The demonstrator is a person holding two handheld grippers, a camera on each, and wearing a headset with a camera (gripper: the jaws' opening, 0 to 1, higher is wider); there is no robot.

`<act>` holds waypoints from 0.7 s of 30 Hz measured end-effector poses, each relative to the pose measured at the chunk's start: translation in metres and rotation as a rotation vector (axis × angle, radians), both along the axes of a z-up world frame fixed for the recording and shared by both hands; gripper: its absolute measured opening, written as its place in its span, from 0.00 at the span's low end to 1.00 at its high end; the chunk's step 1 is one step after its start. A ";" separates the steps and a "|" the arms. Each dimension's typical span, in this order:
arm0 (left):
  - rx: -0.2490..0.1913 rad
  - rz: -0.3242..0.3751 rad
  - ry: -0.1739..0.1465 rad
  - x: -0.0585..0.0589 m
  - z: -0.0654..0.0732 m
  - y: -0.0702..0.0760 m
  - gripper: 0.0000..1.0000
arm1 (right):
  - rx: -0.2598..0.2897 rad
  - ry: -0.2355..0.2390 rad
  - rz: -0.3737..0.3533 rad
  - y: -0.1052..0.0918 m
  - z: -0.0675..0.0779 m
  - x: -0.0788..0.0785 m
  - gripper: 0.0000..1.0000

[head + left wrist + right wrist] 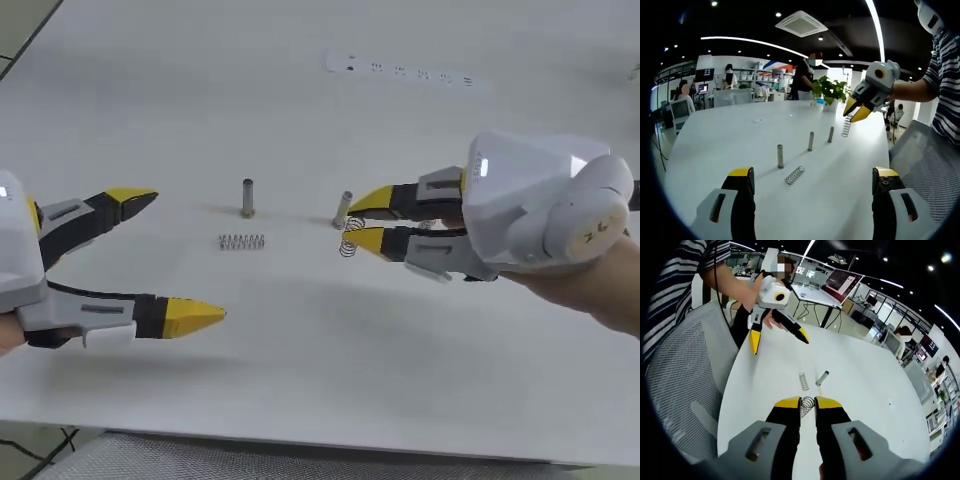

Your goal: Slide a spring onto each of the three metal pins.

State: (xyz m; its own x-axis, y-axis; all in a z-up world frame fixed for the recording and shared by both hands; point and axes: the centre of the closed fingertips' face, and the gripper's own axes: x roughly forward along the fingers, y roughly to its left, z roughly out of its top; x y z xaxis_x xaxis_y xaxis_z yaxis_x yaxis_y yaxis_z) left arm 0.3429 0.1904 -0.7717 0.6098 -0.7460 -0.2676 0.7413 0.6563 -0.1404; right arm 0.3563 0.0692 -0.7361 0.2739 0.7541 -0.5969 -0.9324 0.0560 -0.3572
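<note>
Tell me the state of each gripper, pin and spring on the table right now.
Left gripper: open, empty.
Right gripper: shut on held spring.
Near pin: upright, bare.
Middle pin: upright, bare.
Far pin: upright, spring on it.
Loose spring: lying flat.

Bright, even overhead light washes the matte white worktop almost to glare in the head view. The short upright grey metal pin casts only a faint, soft shadow, and detail is slightly blurred. Both gripper views bow strongly at their edges, where long white ceiling light strips flare against a dark ceiling.
</note>
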 end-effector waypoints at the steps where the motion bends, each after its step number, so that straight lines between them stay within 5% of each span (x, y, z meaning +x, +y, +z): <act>1: -0.002 0.002 0.000 -0.001 0.000 -0.001 0.97 | -0.008 0.000 0.000 0.000 -0.003 0.001 0.12; 11: -0.001 0.011 0.012 -0.006 -0.004 0.001 0.97 | -0.011 0.015 -0.068 -0.007 -0.021 0.018 0.12; 21: -0.003 0.028 0.003 -0.006 -0.001 0.007 0.97 | -0.010 -0.016 -0.129 -0.014 -0.018 0.044 0.12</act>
State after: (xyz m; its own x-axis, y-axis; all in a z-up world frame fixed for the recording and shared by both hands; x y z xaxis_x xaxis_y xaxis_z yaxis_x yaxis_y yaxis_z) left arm 0.3369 0.1970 -0.7729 0.6296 -0.7296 -0.2670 0.7223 0.6763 -0.1447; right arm 0.4002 0.0549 -0.7539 0.3782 0.7060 -0.5988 -0.9116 0.1716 -0.3735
